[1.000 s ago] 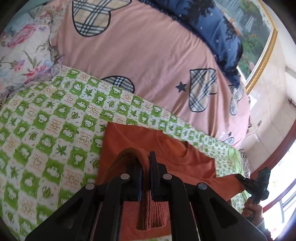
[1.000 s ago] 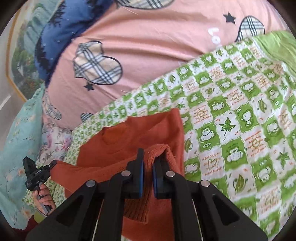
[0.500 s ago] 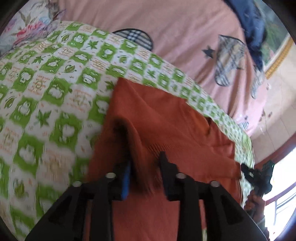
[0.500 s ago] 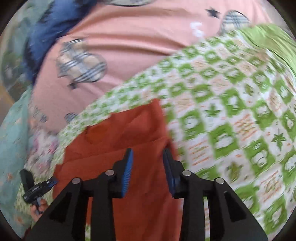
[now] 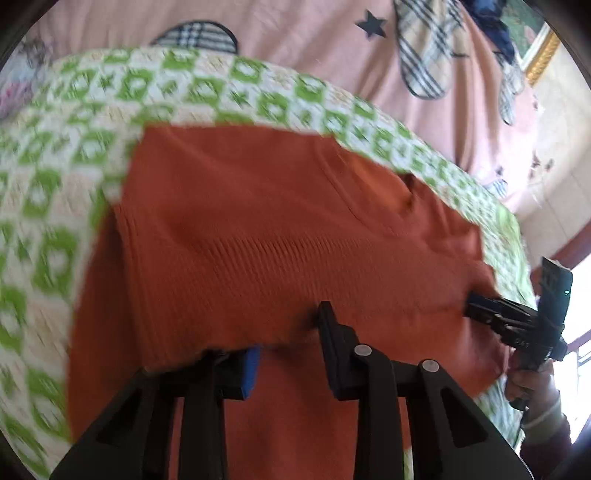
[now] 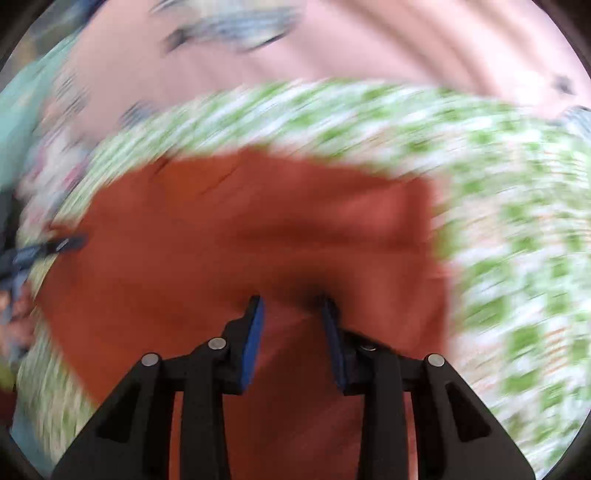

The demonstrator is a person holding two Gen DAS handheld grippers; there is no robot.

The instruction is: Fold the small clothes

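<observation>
Sweater [image 5: 280,236] lies flat, long axis sideways, neckline [image 5: 408,192] pointing away.

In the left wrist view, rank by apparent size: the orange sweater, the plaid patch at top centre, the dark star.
1. orange sweater
2. plaid patch, partly hidden by the green quilt
3. dark star

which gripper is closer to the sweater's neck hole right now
Right, as far as I can tell. The right gripper sits at the orange sweater's edge, on the neck hole's side; the left gripper is at the hem, farther off.
</observation>
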